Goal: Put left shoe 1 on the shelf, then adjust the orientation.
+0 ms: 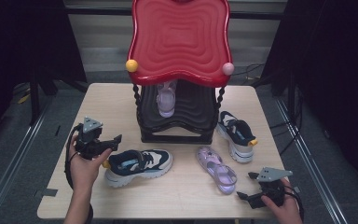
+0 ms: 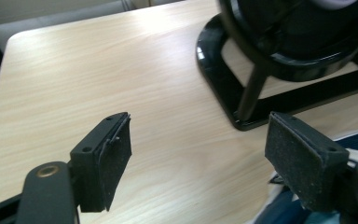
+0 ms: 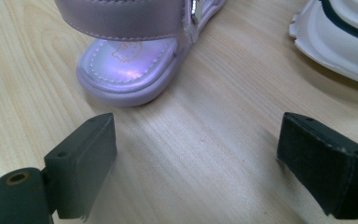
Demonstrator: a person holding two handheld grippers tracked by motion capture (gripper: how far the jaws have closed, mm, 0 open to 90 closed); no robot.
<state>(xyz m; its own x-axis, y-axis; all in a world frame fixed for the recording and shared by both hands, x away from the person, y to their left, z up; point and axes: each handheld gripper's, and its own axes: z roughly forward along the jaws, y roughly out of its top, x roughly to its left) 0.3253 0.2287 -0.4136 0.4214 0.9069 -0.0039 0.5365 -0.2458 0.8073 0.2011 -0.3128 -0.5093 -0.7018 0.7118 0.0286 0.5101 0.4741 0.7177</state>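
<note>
A navy and white sneaker [image 1: 137, 165] lies on its sole at the table's front left, with its heel toward my left gripper [image 1: 112, 145]. That gripper is open just above the heel, and in the left gripper view [image 2: 200, 154] the sneaker [image 2: 354, 140] sits under the right-hand jaw with bare table between the pads. A purple sandal [image 1: 216, 169] lies at the front right. My right gripper [image 1: 246, 185] is open a short way behind its toe end. The right gripper view [image 3: 196, 154] has the sandal [image 3: 126, 70] just ahead of the jaws, not touching them.
A shoe rack with a red wavy top [image 1: 179, 37] and black lower shelf [image 1: 191, 112] stands mid-table, and a second purple sandal [image 1: 166, 100] rests on that shelf. Another navy and white sneaker [image 1: 235, 135] lies right of the rack. The rack's black base [image 2: 223, 88] is close ahead of my left gripper.
</note>
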